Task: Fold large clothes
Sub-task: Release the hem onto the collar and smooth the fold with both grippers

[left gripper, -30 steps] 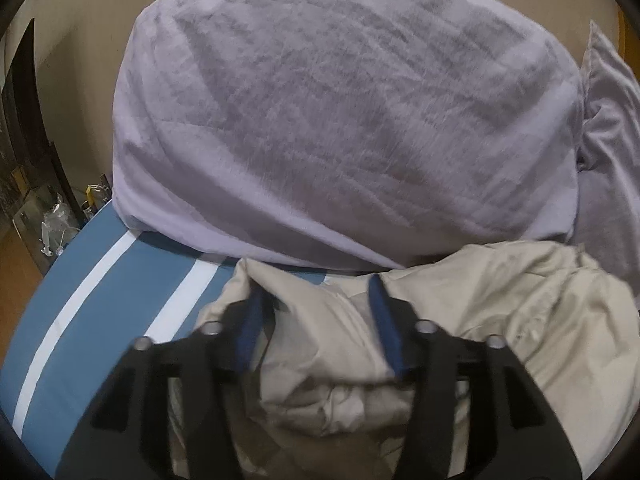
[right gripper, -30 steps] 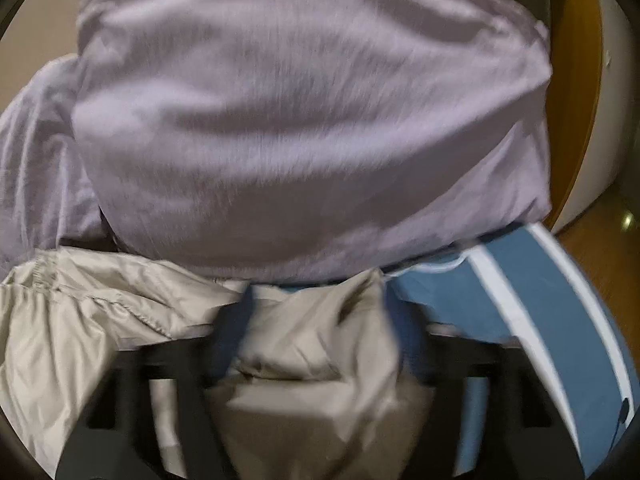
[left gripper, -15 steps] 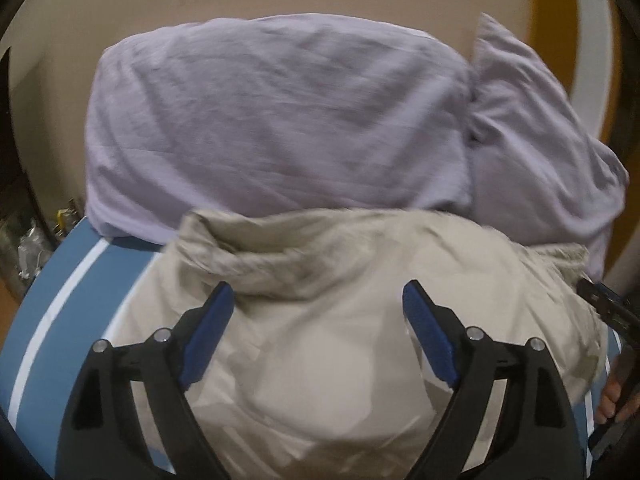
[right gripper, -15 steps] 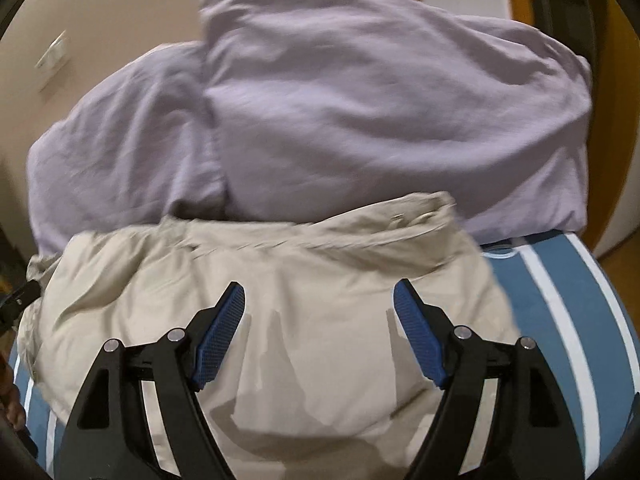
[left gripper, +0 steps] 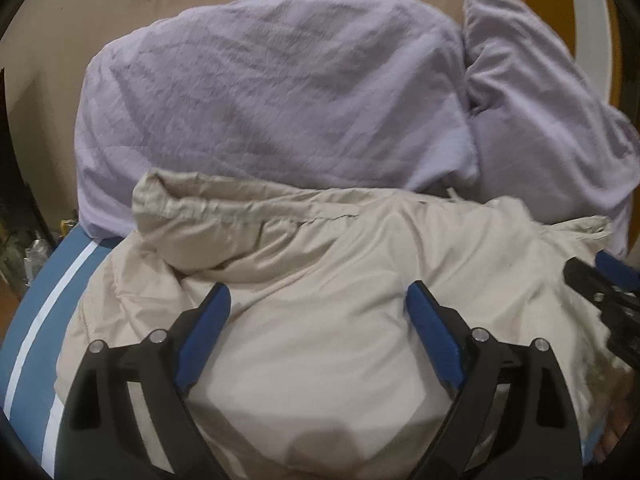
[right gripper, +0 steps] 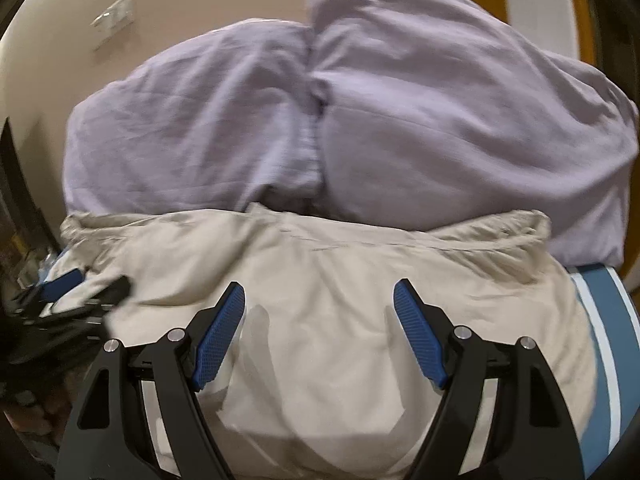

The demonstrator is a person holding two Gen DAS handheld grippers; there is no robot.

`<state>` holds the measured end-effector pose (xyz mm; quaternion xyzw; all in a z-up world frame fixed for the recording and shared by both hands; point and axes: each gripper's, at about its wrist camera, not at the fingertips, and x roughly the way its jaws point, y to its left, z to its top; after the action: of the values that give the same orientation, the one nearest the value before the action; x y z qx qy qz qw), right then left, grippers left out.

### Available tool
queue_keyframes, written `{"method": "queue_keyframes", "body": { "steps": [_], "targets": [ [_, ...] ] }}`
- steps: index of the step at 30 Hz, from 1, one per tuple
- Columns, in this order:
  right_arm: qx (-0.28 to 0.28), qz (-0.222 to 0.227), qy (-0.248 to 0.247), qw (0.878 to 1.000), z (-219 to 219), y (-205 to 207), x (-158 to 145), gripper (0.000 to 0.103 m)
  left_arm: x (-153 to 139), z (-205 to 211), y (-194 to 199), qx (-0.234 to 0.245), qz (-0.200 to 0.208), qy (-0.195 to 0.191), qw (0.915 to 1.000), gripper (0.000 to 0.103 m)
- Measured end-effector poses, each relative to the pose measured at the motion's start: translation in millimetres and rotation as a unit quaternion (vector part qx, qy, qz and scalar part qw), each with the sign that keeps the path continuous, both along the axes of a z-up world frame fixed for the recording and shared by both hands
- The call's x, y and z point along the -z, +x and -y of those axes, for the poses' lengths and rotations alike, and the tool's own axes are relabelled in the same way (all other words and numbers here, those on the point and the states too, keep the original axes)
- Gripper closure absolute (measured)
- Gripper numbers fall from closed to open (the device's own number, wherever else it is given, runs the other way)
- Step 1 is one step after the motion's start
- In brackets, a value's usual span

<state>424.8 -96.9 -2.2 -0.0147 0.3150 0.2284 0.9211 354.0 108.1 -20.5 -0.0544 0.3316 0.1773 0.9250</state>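
The beige jacket (left gripper: 320,312) lies folded on the striped bed (left gripper: 44,304) against lilac pillows (left gripper: 272,92); left gripper (left gripper: 318,312) has just spread, right gripper (right gripper: 319,308) released, both empty; slippery fabric may spring unfolded.

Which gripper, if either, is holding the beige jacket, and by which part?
Neither. The left gripper, whose jaws have just been opening, and the right gripper both stand open above the crumpled beige fabric jacket, gripping nothing.

Below me the beige garment (left gripper: 352,280) lies folded into a broad, puffy bundle of smooth, thin cloth on the blue white-striped bed cover, its crinkled gathered hem running left to right along the far edge, right against the lilac bedding behind.
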Motion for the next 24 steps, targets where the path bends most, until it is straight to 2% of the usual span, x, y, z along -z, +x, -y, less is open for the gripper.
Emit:
{"method": "queue_keyframes", "body": {
  "steps": [4,10,14,20,24],
  "targets": [
    [-0.019,0.006,-0.012,1.0,-21,-2,1,0.025,12,-4,11,-0.01,-0.013,0.021,0.9996,0.013],
    [-0.005,0.005,-0.042,0.999,-44,11,14,0.025,21,-20,25,-0.023,-0.02,0.002,0.9995,0.013],
    [0.01,-0.019,-0.047,0.999,-51,30,29,0.025,23,-27,29,-0.023,-0.019,-0.011,0.9995,0.012],
    [0.021,-0.042,-0.034,0.998,-50,46,46,0.022,13,-35,21,-0.013,-0.012,-0.029,0.9994,0.012],
    [0.025,-0.045,-0.03,0.998,-48,50,52,0.021,1,-37,12,-0.005,0.002,-0.004,1.0,0.012]
  ]
}}
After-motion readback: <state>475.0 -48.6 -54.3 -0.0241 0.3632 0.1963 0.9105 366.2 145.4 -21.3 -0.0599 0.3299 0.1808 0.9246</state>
